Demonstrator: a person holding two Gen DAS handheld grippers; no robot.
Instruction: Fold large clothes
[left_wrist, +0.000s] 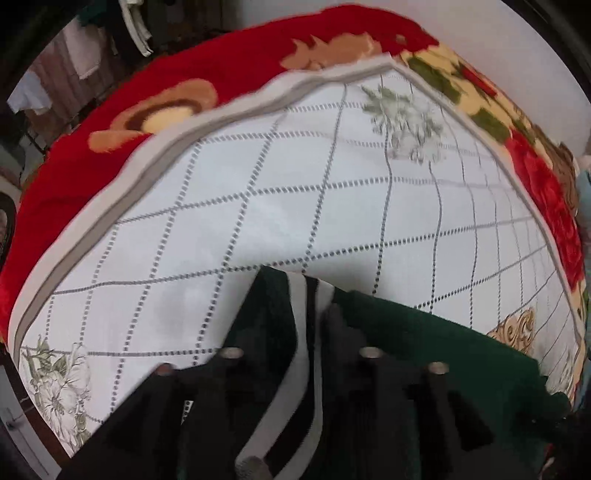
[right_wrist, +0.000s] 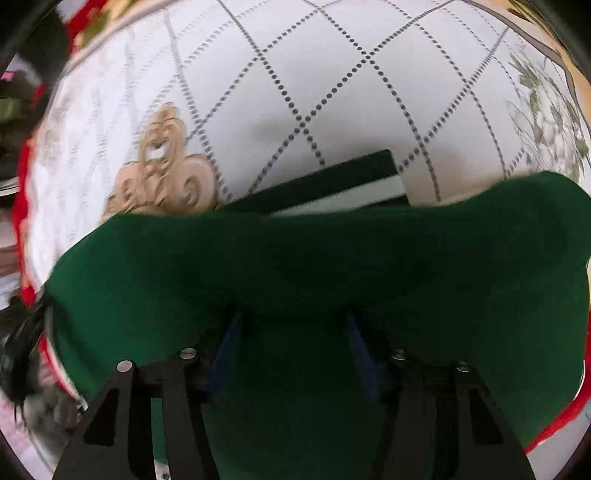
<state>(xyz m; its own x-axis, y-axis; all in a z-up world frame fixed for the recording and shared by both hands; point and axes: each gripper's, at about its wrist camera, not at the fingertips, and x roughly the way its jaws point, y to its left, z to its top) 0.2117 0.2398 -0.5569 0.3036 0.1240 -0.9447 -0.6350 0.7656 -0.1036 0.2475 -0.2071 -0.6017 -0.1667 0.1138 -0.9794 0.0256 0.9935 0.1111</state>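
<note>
A dark green garment with a white-and-black striped band lies over the white sheet. My left gripper is shut on the striped band, the cloth pinched between its black fingers. In the right wrist view the green garment drapes over my right gripper and hides the fingertips; the blue pads stand apart with green cloth between them. The striped band sticks out behind the fold.
The white sheet with dotted grid lines and flower prints covers a bed, over a red flowered blanket. A tan ornament print shows on the sheet. Hanging clothes are at the far left.
</note>
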